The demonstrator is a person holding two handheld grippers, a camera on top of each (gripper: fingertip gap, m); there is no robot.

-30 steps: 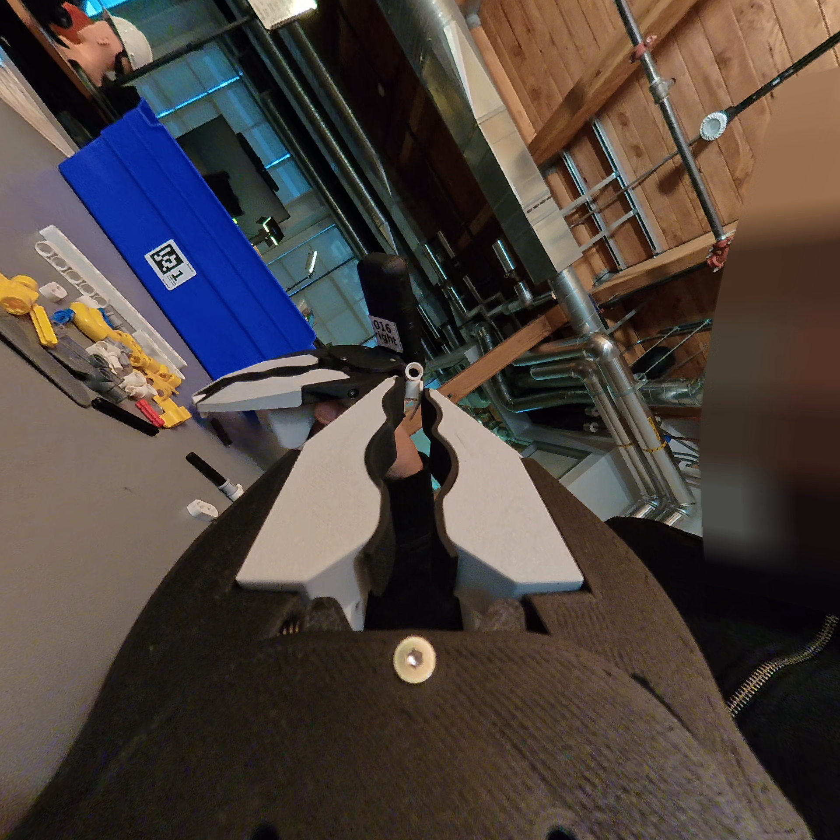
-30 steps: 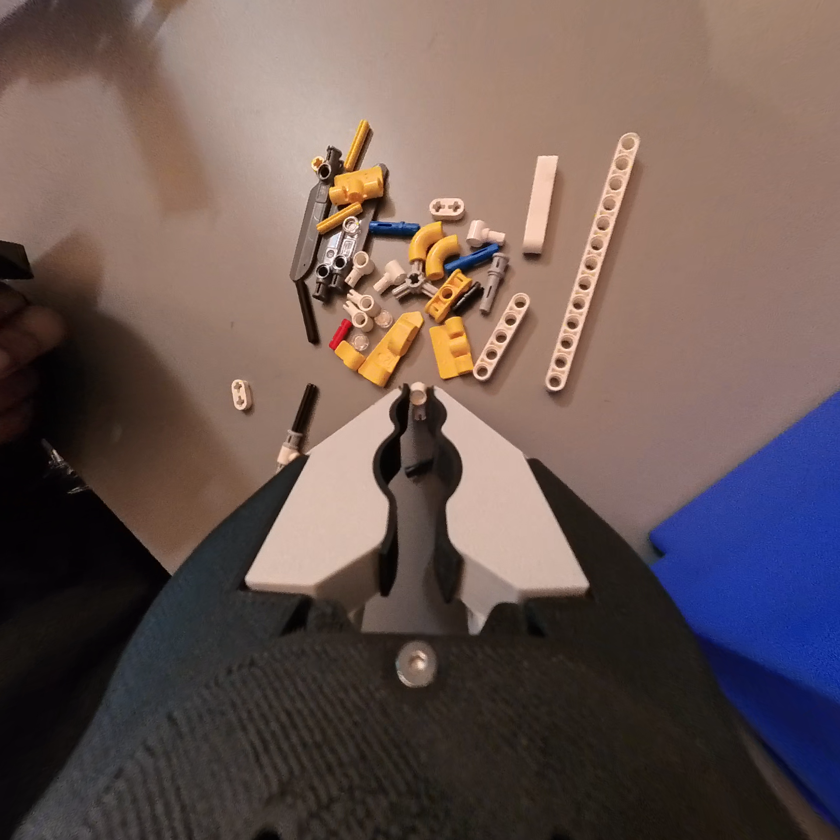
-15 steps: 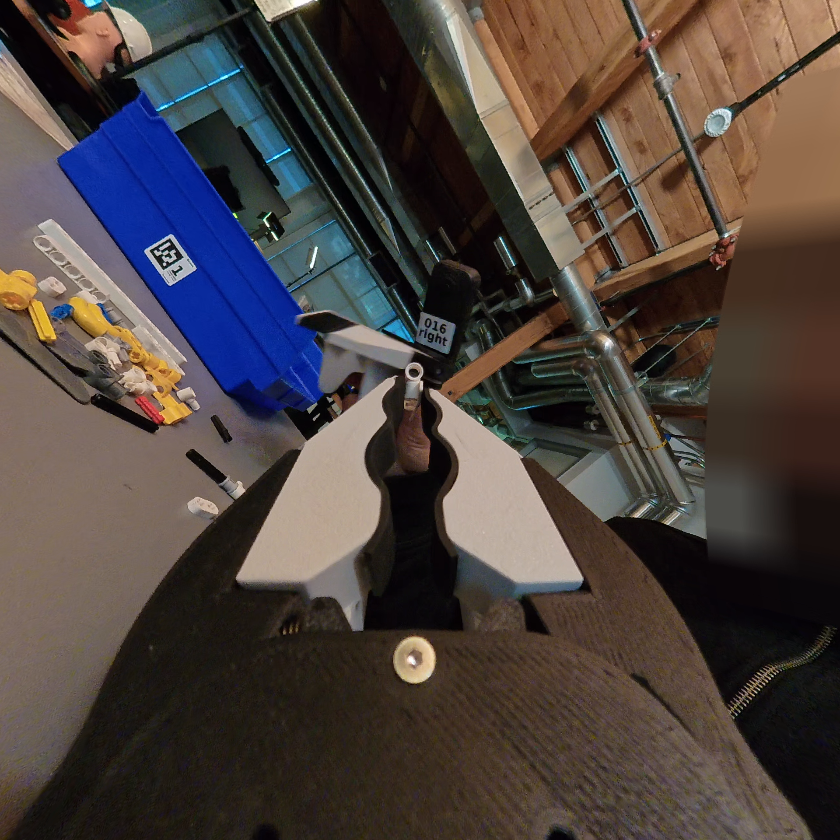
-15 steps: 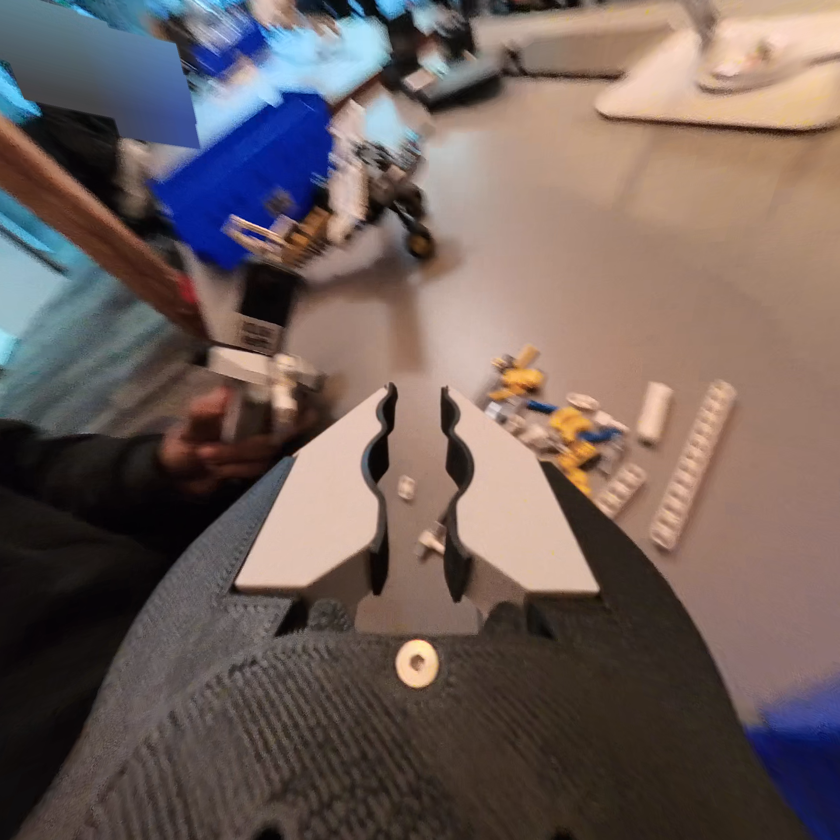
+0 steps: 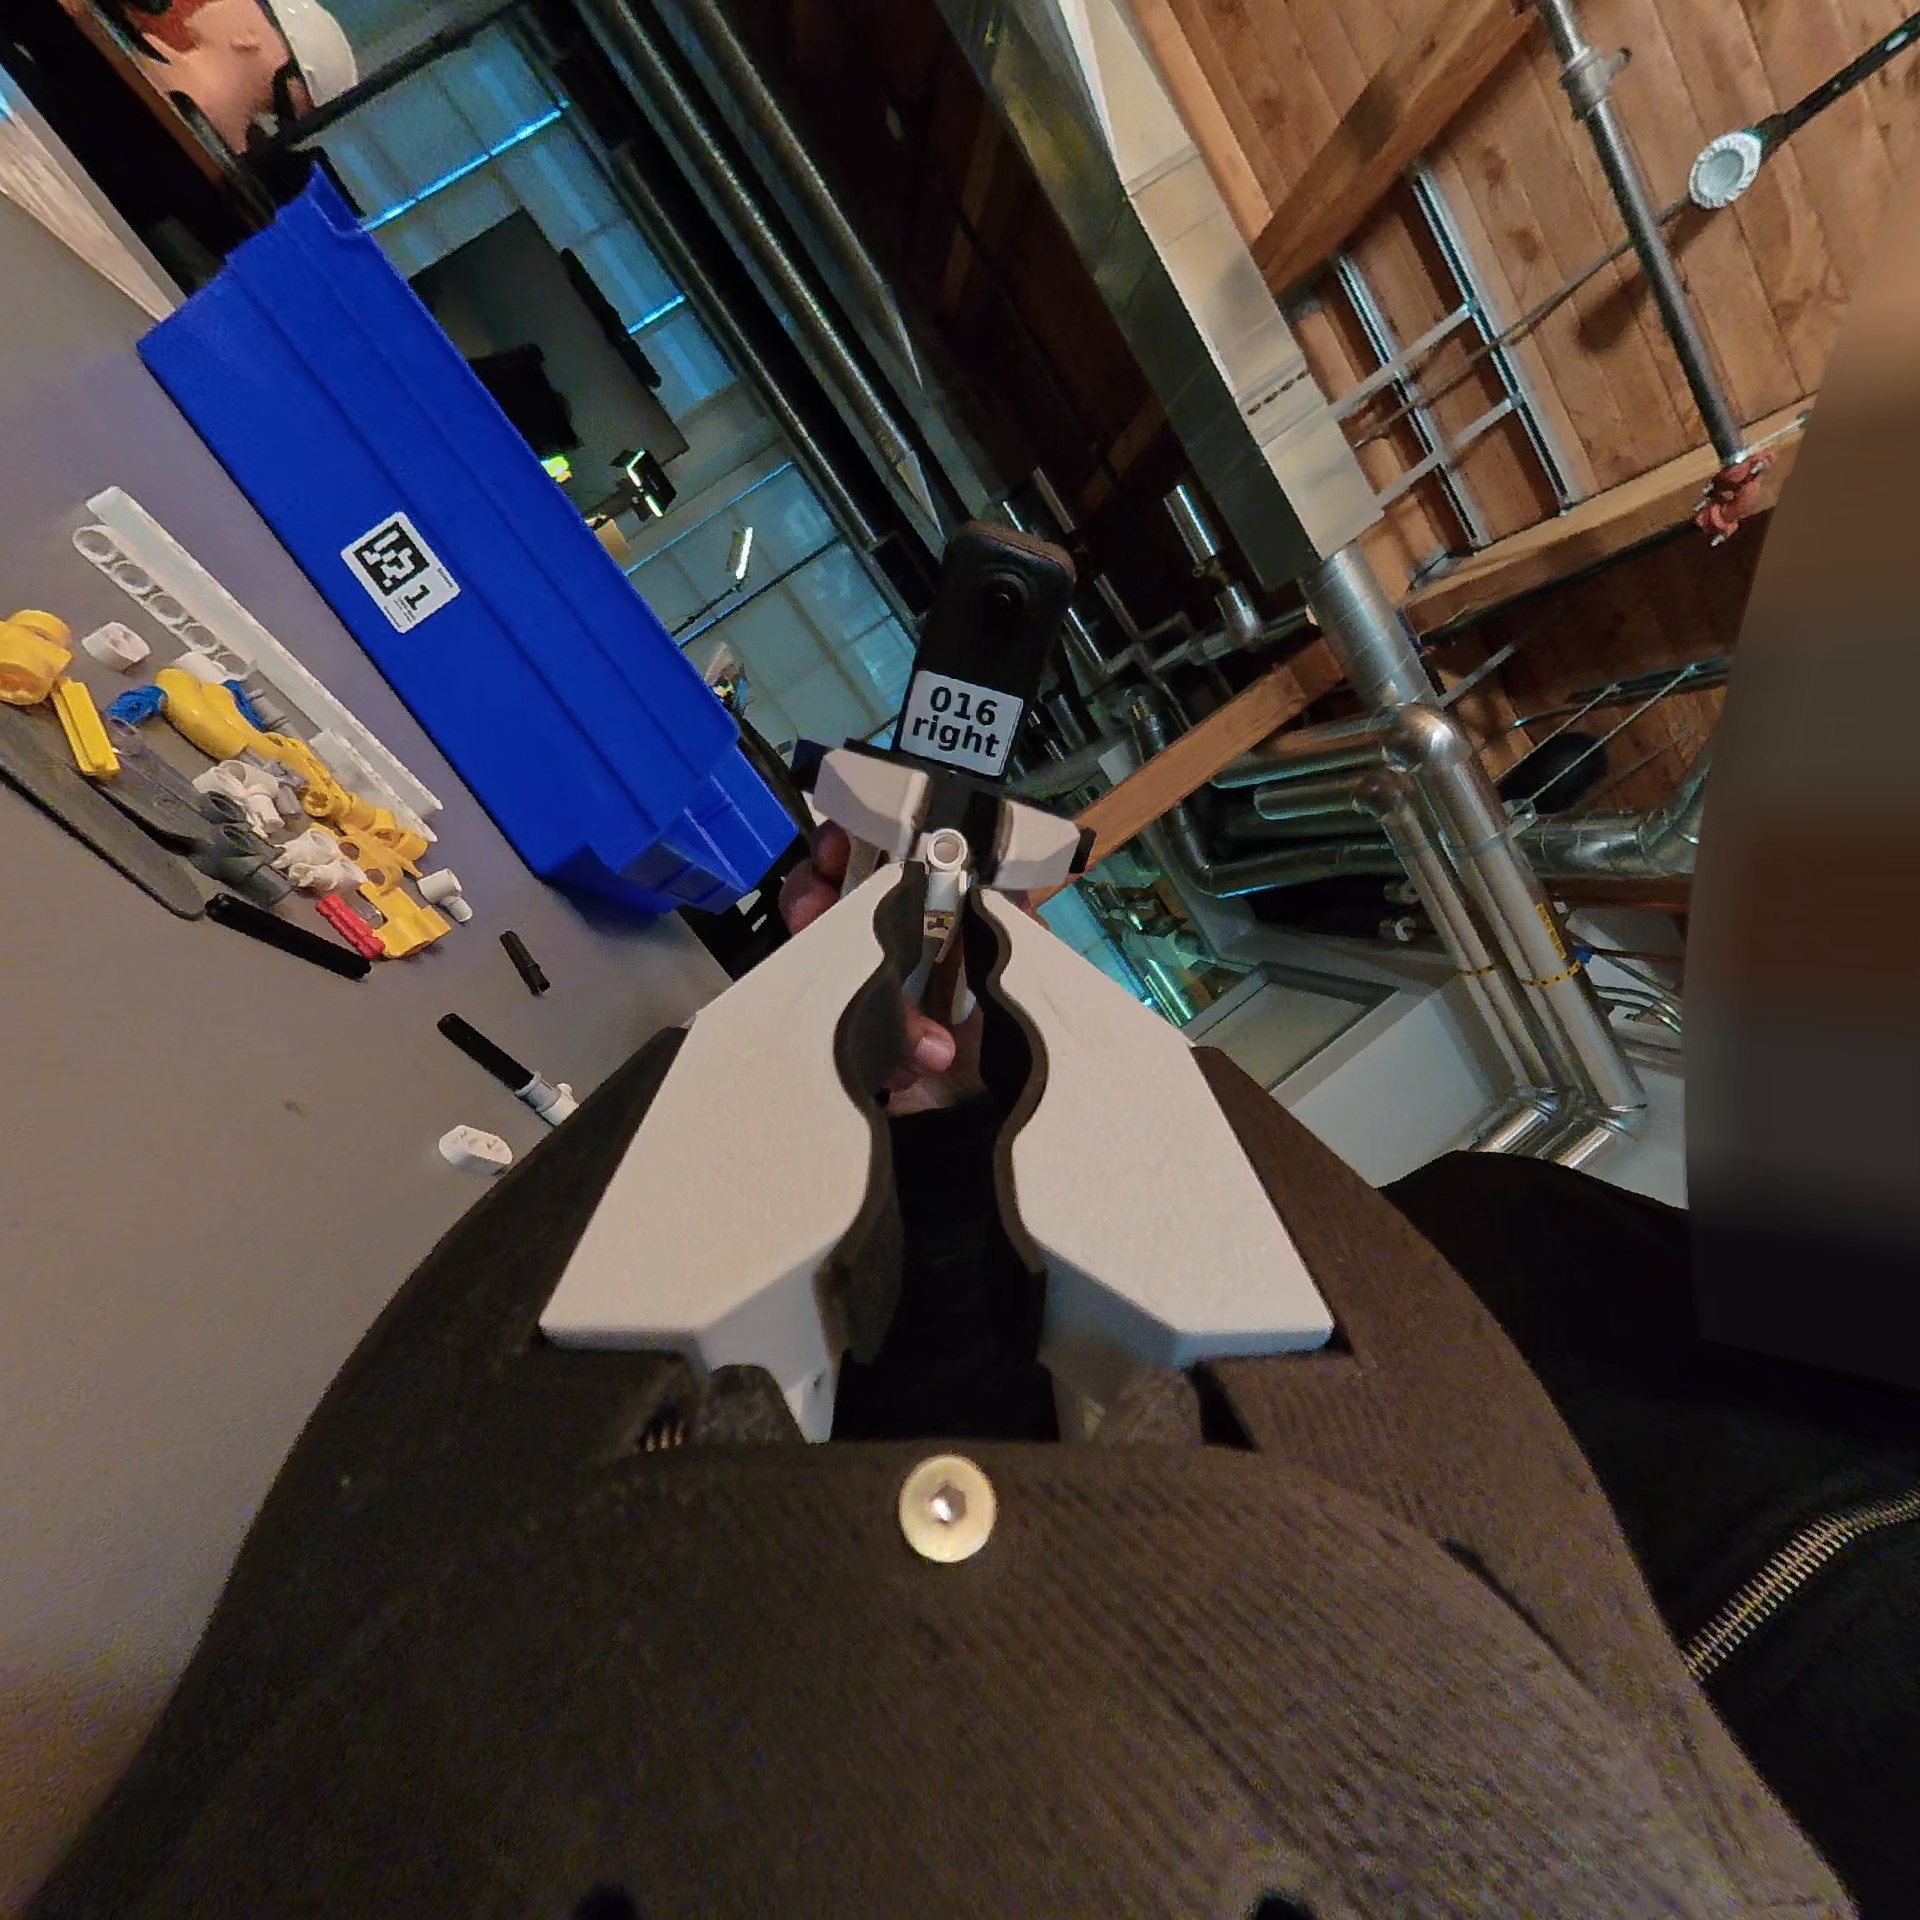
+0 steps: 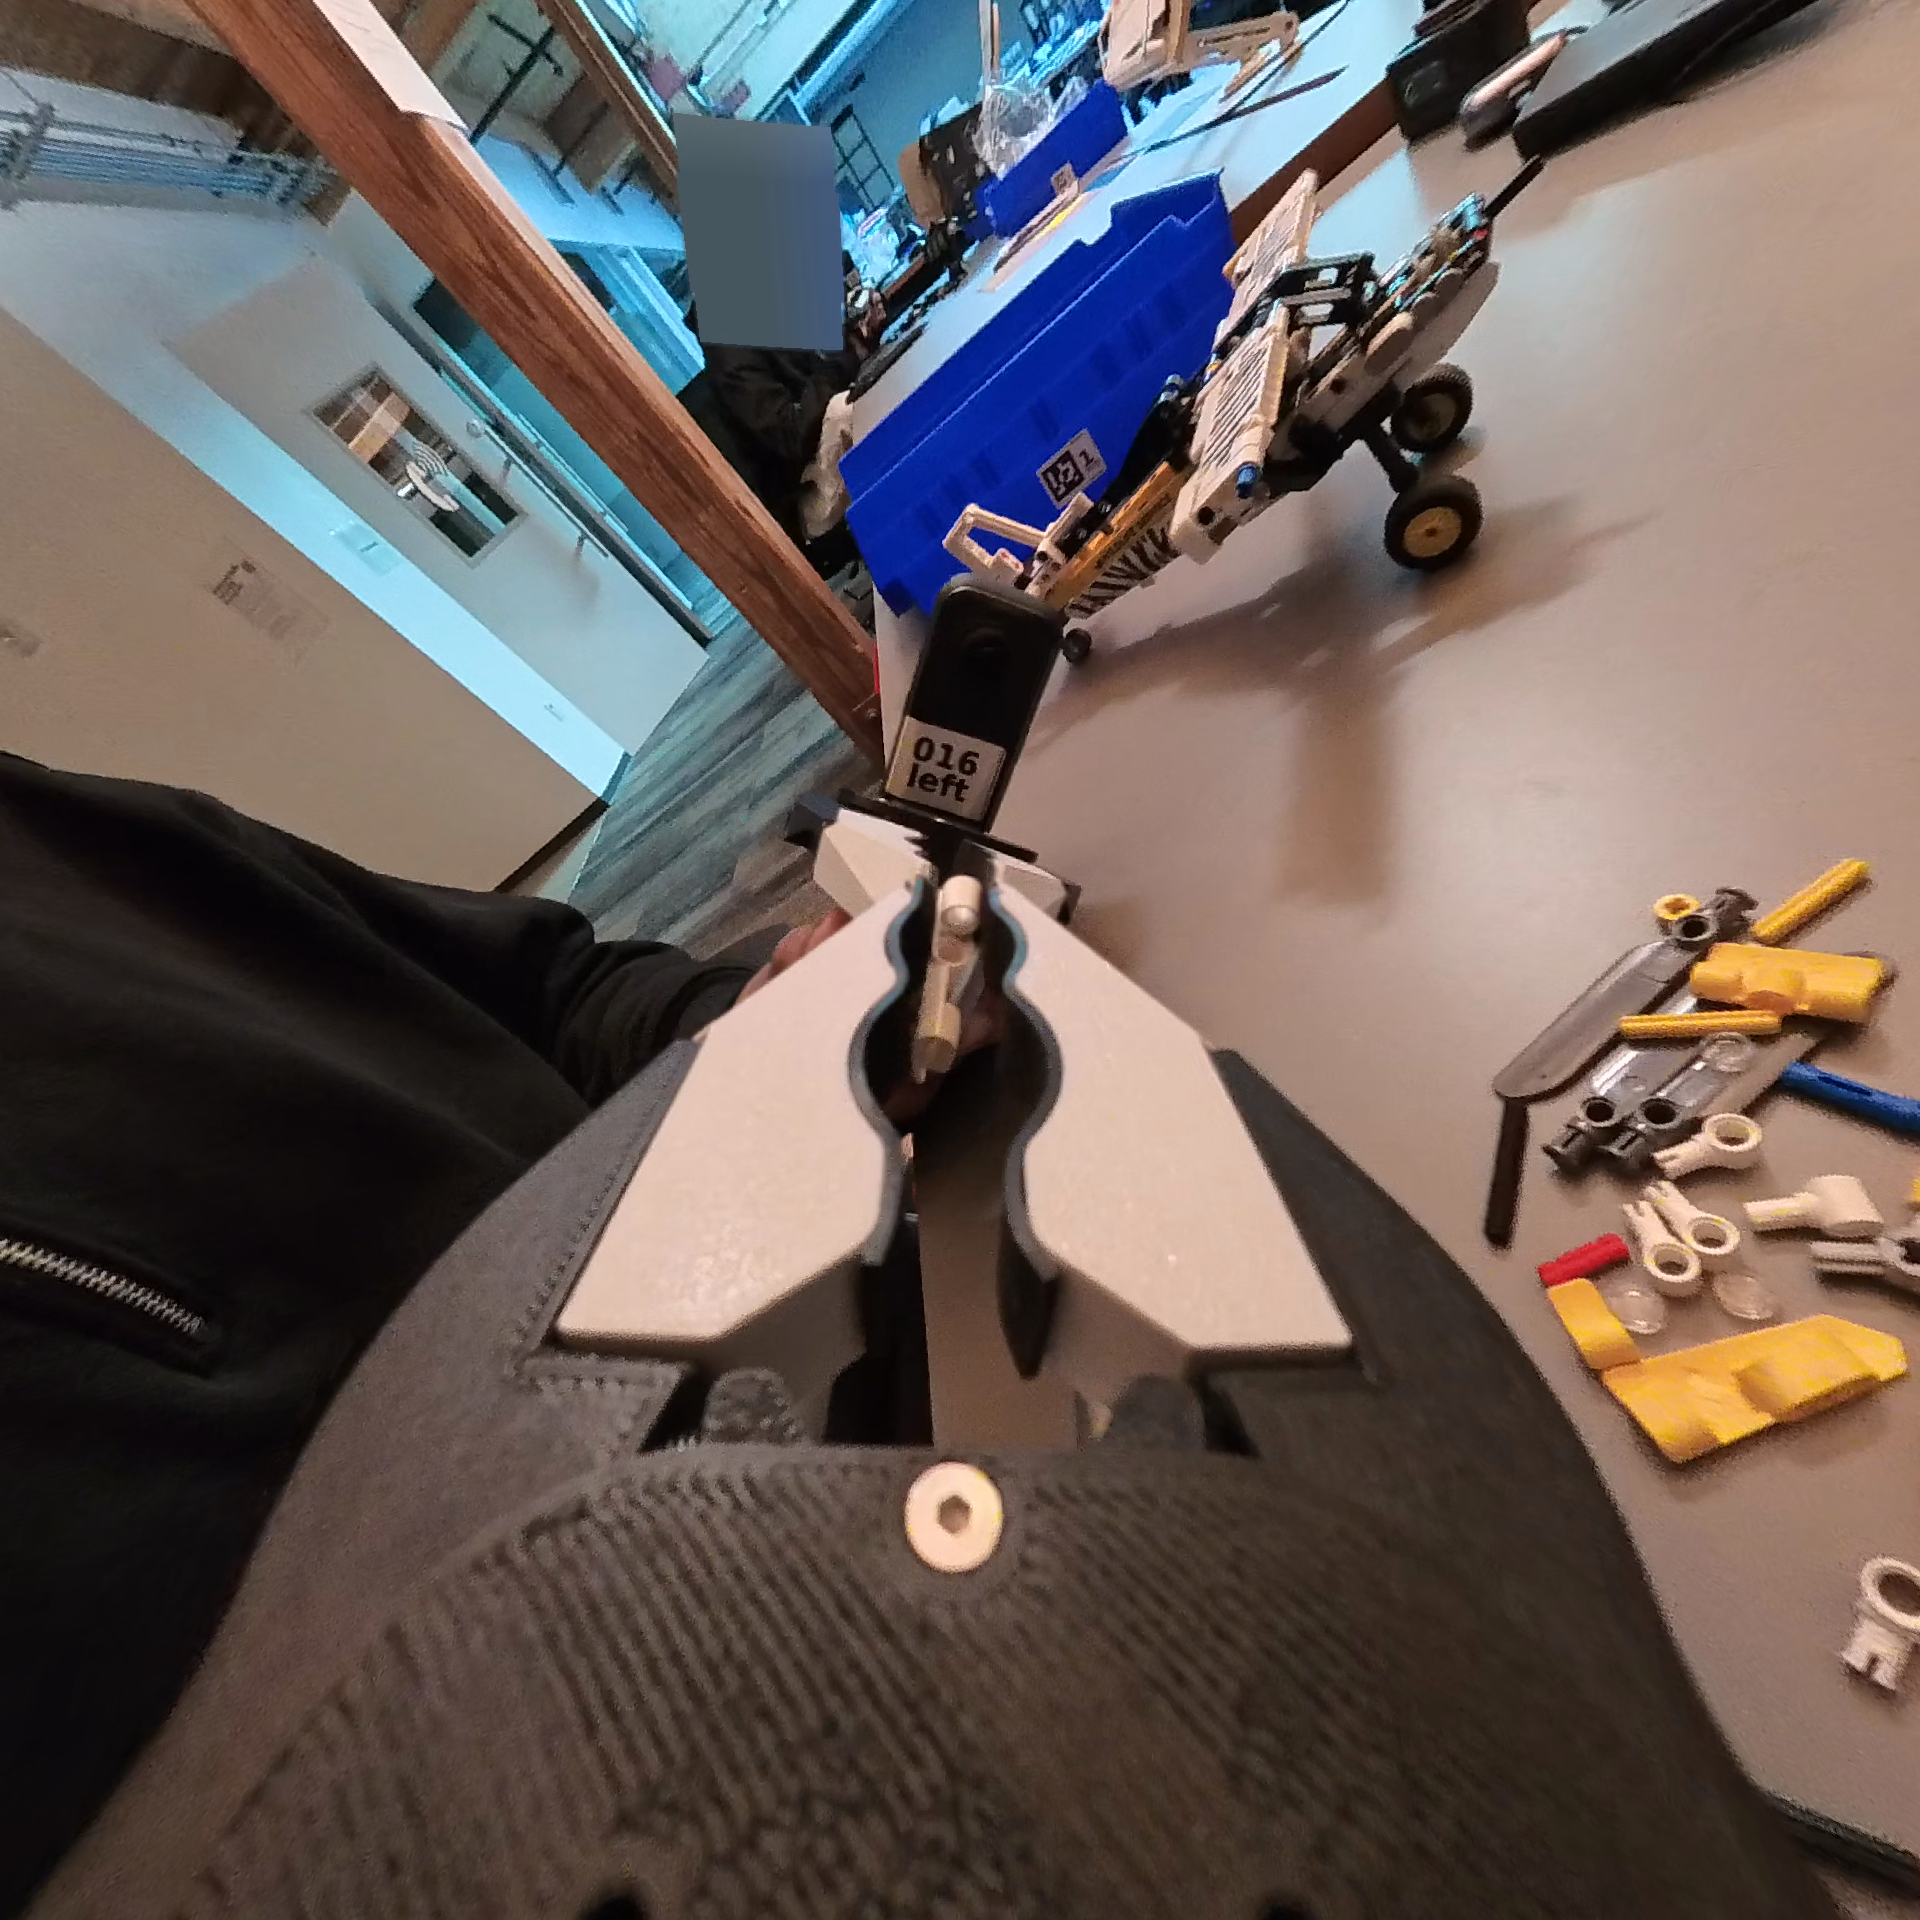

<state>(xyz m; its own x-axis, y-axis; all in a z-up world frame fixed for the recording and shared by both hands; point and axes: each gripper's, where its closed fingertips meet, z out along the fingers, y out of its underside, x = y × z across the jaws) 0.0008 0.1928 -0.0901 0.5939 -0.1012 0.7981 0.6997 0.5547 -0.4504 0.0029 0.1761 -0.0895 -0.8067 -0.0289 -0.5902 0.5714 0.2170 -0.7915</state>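
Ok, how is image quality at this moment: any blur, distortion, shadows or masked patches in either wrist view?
Left wrist view: sharp, heavily tilted, wide-angle bending of the ceiling pipes; a blurred patch masks the right edge. Right wrist view: sharp near the white pin, softer toward the toy vehicle, which casts long soft shadows on the grey table; one masked rectangle at the top.

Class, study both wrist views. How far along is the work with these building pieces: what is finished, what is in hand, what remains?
Done: a wheeled model stands built beside the blue bin.
In hand: the left gripper pinches a white connector above the table. The right gripper meets it tip to tip, its fingers flanking that piece.
Left: yellow, white and black loose pieces lie scattered.
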